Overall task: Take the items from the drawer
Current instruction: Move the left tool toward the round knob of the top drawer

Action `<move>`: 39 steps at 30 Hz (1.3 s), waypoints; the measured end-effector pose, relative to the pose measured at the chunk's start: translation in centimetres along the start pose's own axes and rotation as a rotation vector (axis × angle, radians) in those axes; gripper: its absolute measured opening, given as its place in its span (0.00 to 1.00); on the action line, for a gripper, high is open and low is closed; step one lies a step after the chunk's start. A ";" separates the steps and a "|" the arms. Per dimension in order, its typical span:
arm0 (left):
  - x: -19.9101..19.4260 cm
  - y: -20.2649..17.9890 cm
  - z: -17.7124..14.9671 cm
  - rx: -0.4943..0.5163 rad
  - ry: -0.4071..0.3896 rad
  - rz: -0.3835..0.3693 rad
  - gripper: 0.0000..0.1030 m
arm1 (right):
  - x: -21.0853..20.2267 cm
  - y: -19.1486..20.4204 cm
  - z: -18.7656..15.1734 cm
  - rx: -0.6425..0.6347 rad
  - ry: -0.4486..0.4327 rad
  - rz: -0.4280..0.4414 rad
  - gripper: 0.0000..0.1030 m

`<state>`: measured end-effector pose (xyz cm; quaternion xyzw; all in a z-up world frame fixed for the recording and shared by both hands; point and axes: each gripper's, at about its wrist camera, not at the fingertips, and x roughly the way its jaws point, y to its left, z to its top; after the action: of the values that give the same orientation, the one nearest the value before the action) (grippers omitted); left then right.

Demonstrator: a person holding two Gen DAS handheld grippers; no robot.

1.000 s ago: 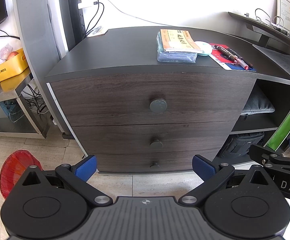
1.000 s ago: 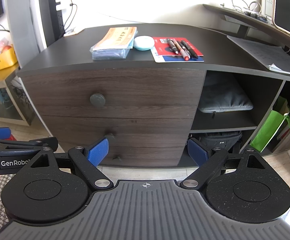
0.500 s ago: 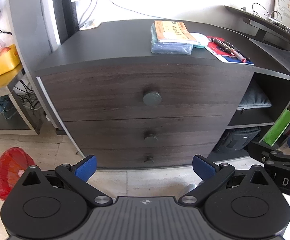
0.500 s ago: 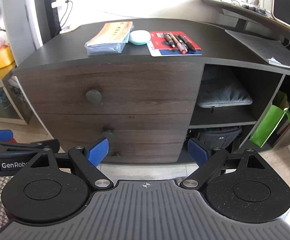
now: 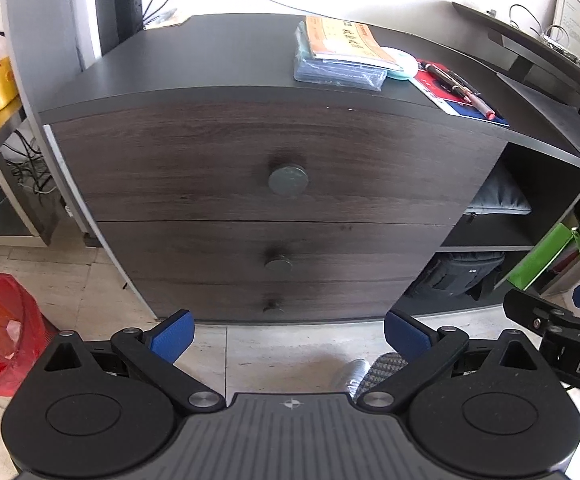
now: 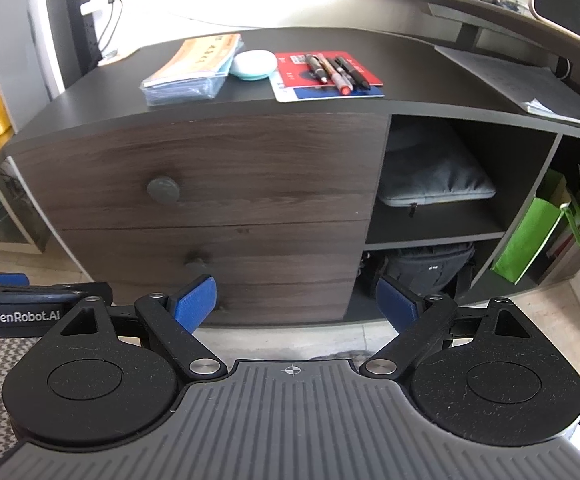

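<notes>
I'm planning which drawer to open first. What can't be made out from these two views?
- Drawer contents: all three drawers are shut in both views; the top drawer front hides everything inside.
- Bottom drawer knob: small and dim in the left view; in the right view the right gripper covers it.
- Booklet print: too small to read.
- Black bag: half in shadow under the shelf.

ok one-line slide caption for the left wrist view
Open left gripper faces a closed three-drawer cabinet, top knob centred ahead.
</notes>
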<state>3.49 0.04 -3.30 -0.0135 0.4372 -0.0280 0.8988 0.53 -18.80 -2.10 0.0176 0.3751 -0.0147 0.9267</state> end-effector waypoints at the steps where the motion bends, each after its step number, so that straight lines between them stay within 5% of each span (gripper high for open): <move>1: 0.1 0.0 0.1 0.000 0.003 -0.001 0.98 | 0.1 -0.1 0.0 0.003 -0.001 -0.002 0.89; 27: 5.1 0.3 2.8 -0.010 0.008 0.014 0.98 | 5.1 -2.1 2.0 0.058 0.021 -0.008 0.89; 31: 6.4 0.3 3.6 -0.007 0.027 -0.007 0.89 | 6.1 -2.6 2.5 0.053 0.022 -0.012 0.89; 39: 8.4 0.0 5.5 0.005 -0.008 -0.006 0.88 | 8.6 -4.1 4.6 0.037 0.023 0.009 0.89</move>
<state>12.96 -0.47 -6.49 -0.0129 0.4335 -0.0318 0.9005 9.67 -23.26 -4.87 0.0364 0.3853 -0.0172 0.9219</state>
